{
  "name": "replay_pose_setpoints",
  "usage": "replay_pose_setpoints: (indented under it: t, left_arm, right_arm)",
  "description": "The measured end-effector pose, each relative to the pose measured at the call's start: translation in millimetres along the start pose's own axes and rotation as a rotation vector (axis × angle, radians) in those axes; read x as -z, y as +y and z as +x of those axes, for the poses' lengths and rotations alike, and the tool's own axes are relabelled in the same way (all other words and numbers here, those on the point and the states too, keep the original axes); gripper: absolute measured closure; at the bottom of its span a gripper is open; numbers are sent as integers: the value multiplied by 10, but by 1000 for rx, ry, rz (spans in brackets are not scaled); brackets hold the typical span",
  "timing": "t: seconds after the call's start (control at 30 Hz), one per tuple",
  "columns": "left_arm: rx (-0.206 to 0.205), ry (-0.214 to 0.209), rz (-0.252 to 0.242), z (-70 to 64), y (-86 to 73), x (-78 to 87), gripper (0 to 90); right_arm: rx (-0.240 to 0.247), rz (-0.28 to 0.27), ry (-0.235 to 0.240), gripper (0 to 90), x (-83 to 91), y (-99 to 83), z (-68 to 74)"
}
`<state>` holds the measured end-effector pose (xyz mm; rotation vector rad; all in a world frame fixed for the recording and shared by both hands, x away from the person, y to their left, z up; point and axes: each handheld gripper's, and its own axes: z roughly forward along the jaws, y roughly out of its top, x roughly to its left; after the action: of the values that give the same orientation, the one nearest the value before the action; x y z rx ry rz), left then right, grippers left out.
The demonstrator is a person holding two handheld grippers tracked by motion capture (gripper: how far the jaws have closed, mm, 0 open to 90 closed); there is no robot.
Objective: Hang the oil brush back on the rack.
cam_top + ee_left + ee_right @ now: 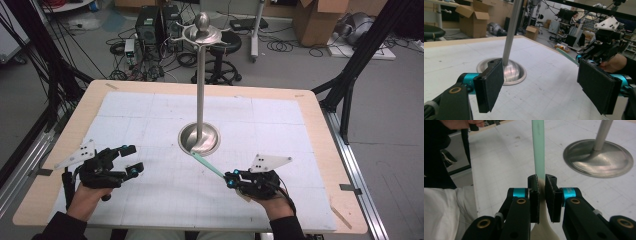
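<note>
Right tool point(542, 195) grips green spatula point(539, 150), left tool point(541, 82) agape

Right gripper point(231, 179) clamped on pale green utensil point(207, 165) beside steel stand point(199, 137).

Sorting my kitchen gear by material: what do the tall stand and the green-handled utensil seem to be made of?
The stand looks like polished metal, probably steel: its base mirrors the light. The utensil, clamped in the right tool, looks like matte plastic or silicone, mint green fading to cream, without glare.
</note>
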<state>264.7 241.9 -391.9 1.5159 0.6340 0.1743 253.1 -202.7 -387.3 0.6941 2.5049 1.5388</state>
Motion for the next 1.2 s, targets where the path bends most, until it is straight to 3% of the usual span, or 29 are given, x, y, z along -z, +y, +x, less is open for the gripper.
replay_pose_setpoints:
  t: [0.13, 0.47, 0.97, 1.2]
  left_arm:
    - [-6, -20, 9, -28, 35, -57, 249]
    - [-56, -141, 46, -167, 107, -268, 311]
    - [-49, -318, 57, -343, 208, -612, 367]
    - [-54, -388, 46, -406, 224, -678, 486]
  right_arm:
    - [14, -24, 37, 826, -36, 69, 42]
    - [48, -69, 114, 826, -145, 180, 136]
    - [48, -124, 244, 825, -207, 232, 159]
    - [50, -142, 301, 824, -266, 251, 171]
